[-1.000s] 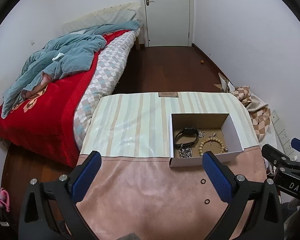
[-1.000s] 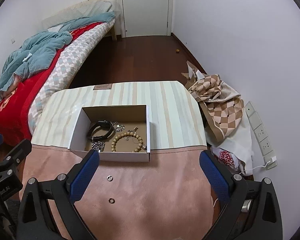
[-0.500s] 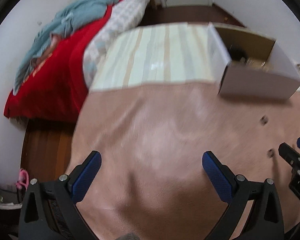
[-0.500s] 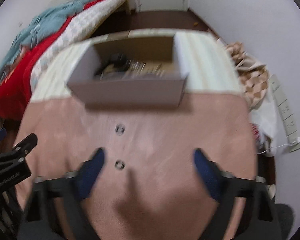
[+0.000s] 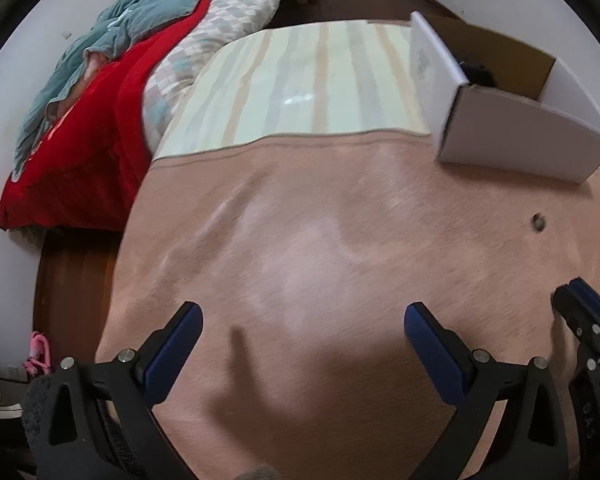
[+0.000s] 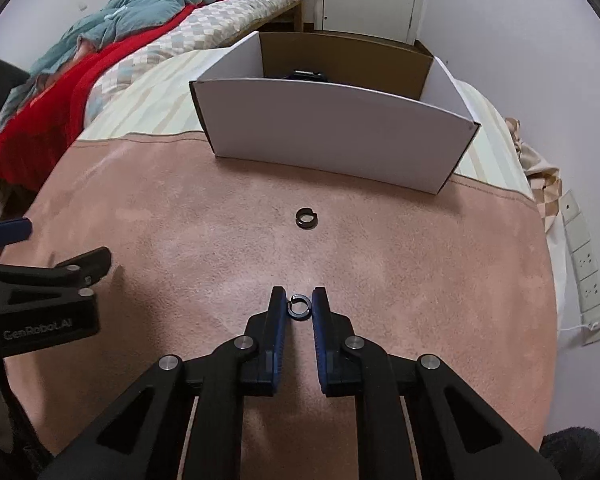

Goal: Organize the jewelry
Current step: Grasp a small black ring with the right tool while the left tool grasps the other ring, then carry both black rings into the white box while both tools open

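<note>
Two small dark rings lie on the pink cloth. The near ring sits between the blue pads of my right gripper, whose jaws have closed onto it at table level. The far ring lies loose in front of the white cardboard box; it also shows in the left wrist view. The box holds a black band, the rest of its contents hidden by the wall. My left gripper is open and empty, low over bare pink cloth to the left.
The table has a pink cloth at the front and a striped cover behind. A bed with a red blanket stands left. A checked bag and a power strip lie on the floor at right.
Both grippers have dropped from a high view to table level. My right gripper has closed from wide open onto the near ring. The left gripper stays open.
</note>
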A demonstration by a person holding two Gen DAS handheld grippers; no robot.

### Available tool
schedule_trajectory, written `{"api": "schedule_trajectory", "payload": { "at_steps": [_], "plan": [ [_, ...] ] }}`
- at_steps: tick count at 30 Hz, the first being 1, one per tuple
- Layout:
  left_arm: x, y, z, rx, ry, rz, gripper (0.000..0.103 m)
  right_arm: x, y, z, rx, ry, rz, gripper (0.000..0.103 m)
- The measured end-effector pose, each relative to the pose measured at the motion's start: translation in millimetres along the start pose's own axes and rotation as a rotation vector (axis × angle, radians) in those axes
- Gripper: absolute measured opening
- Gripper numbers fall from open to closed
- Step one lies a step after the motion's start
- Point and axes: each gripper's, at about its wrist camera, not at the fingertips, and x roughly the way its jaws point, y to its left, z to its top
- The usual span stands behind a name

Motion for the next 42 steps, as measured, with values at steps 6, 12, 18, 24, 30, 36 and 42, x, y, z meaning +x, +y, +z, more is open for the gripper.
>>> {"api": "schedule_trajectory", "payload": {
  "at_steps": [6,12,18,24,30,36,42],
  "plan": [
    [-7,-51,22,0.017,-0.032,-0.149,0.103,-23,-53,10,0.133,-0.041,-0.031,0.013],
    [5,-101,32,0.066,-0.006,-0.240,0.088,-24,-107,15,0.238,-0.045,-0.100,0.013],
    [0,-120,31,0.112,-0.058,-0.241,0.035,-18,-131,15,0.294,-0.039,-0.116,0.014],
    [-4,-122,26,0.126,-0.083,-0.259,0.010,-14,-132,16,0.305,-0.041,-0.120,0.014],
    [-7,-117,25,0.133,-0.093,-0.264,0.010,-20,-129,19,0.304,-0.061,-0.114,0.014],
    [-29,-105,26,0.129,-0.138,-0.281,0.010,-35,-124,26,0.299,-0.098,-0.095,0.014],
    [-66,-85,45,0.110,-0.189,-0.339,0.010,-54,-120,43,0.305,-0.138,-0.035,0.014]
  ]
}}
